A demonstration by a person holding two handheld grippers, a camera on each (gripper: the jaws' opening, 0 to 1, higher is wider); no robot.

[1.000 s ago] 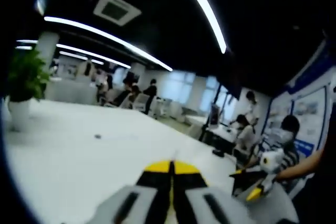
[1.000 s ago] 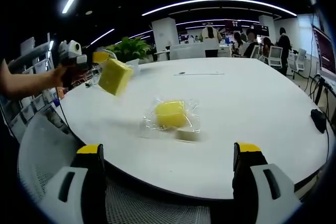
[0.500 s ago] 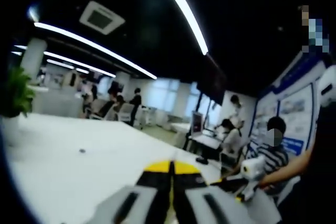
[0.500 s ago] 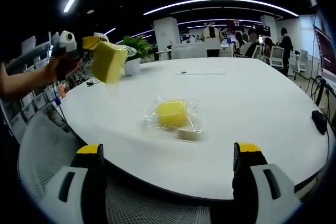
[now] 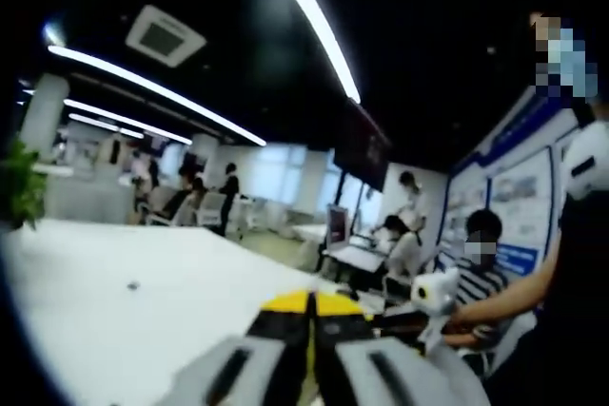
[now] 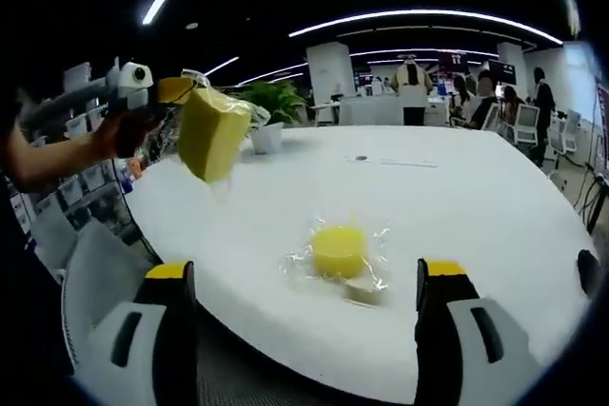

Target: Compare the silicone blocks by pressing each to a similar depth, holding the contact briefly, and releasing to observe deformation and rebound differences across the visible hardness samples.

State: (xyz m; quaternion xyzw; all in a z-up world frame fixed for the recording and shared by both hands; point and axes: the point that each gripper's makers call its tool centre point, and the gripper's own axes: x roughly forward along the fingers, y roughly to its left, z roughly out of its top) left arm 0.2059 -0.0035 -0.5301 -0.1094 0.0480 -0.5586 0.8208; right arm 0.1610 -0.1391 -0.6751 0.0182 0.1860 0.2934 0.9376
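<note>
My left gripper (image 5: 311,304) is shut, its yellow tips pressed together and pointing out over the white table (image 5: 86,320). From the right gripper view, the left gripper (image 6: 178,92) pinches the top of a clear bag that holds a yellow silicone block (image 6: 214,132), hanging in the air above the table's left edge. A round yellow block (image 6: 340,251) in clear wrap lies on the table (image 6: 476,206), with a small beige piece (image 6: 360,291) beside it. My right gripper (image 6: 303,271) stands open just short of that block, nothing between its jaws. The right gripper (image 5: 433,297) also appears at lower right, held by an arm.
A potted plant (image 6: 269,102) stands at the table's far left. A small dark item (image 6: 360,158) lies farther back and a black object (image 6: 587,271) sits at the right edge. A mesh chair back (image 6: 100,268) is near left. People sit at desks (image 5: 481,268) beyond.
The bagged block stays hanging from the shut left gripper, a little higher and tilted. Both cameras have shifted: the left view has swung right, and the table sits lower in the right view.
</note>
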